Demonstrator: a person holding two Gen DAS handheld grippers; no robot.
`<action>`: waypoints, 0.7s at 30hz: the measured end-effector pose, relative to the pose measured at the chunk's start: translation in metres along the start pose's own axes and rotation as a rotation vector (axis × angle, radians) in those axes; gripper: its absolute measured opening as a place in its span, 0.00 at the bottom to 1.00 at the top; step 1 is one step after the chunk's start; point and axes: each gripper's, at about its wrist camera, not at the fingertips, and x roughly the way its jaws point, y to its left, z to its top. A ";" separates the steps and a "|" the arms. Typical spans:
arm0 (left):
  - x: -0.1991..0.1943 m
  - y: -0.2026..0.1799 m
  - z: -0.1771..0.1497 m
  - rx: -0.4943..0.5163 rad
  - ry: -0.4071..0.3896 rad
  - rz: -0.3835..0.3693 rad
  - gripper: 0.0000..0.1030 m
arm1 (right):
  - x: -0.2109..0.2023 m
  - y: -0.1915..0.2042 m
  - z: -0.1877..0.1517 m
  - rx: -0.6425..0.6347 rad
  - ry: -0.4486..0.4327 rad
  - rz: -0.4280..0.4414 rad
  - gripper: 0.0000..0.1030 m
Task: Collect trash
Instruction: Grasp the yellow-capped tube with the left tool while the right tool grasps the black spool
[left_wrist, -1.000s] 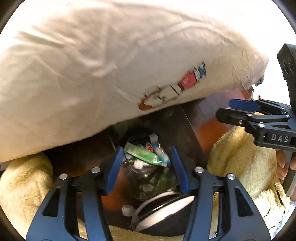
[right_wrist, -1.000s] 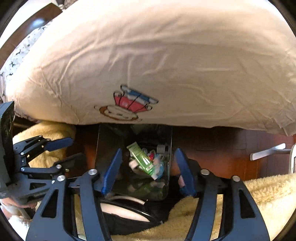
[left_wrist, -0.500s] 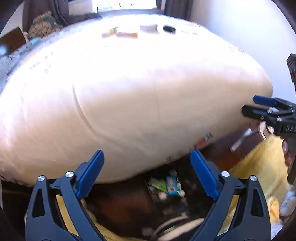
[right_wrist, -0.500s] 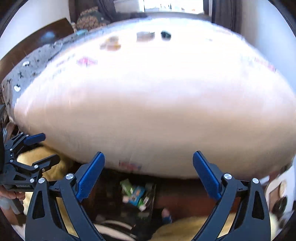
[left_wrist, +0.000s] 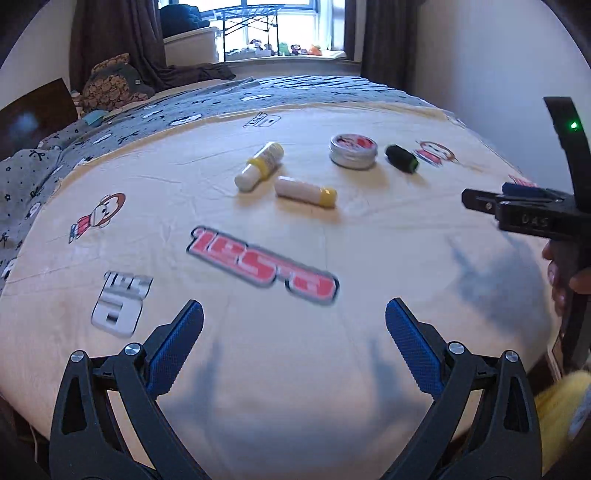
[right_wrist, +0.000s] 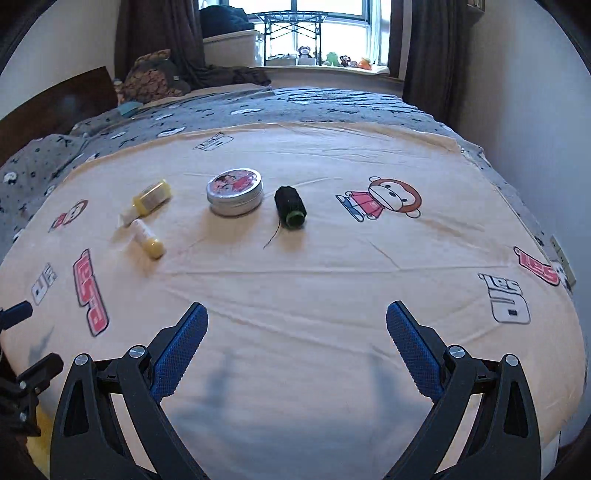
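Hovering level over the near edge of the bed (right_wrist: 295, 295), the left claw (left_wrist: 293, 325) gapes empty; beyond lie two yellow-capped tubes (left_wrist: 260, 166), a round tin (right_wrist: 234, 191) and a black spool (right_wrist: 290, 205); the right claw (right_wrist: 297, 325) likewise gapes.

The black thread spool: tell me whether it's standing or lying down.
Lying down. The black thread spool rests on its side on the bed sheet, its green-rimmed end facing the camera, a loose thread trailing.

The cream bedsheet (left_wrist: 280, 369) carries printed logos, seen upside down and mirrored: a red one (left_wrist: 262, 266) seems to read "p.les", and outlined ones (right_wrist: 508, 301) likewise. The right tool (left_wrist: 532, 218) bears faint letters, "DAS".
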 end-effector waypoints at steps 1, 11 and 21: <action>0.006 0.002 0.007 -0.011 0.001 0.004 0.91 | 0.006 0.000 0.006 0.003 0.005 -0.001 0.95; 0.067 -0.001 0.064 -0.079 0.021 0.033 0.91 | 0.080 0.004 0.059 0.013 0.028 -0.015 0.87; 0.119 0.006 0.098 -0.185 0.090 0.061 0.76 | 0.119 0.000 0.072 0.070 0.081 -0.018 0.53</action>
